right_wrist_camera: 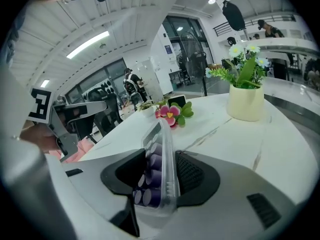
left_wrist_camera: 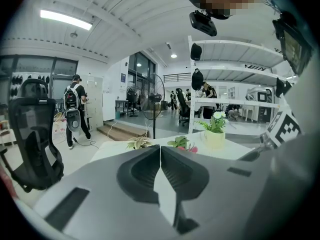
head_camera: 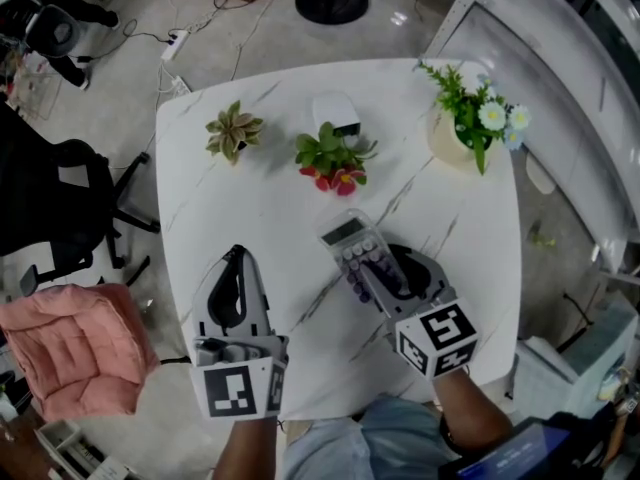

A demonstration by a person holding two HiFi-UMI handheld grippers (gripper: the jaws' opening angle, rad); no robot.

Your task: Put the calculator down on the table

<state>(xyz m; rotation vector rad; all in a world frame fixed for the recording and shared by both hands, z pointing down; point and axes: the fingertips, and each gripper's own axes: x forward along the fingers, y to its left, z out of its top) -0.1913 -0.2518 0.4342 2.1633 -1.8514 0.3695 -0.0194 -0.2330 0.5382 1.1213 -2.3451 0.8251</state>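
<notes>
The calculator, clear-cased with purple keys and a grey display, stands on its long edge between the jaws of my right gripper over the white marble table. In the right gripper view the calculator leans against the right pad, and a dark gap shows between its keys and the left pad, so the right gripper is open around it. My left gripper rests near the table's front left with its jaws together and nothing in them. The left gripper view shows the left gripper with its tips meeting.
A small succulent, a red-flowered plant, a white box and a cream pot of white flowers stand along the table's far half. A pink-cushioned seat and a black office chair are at the left.
</notes>
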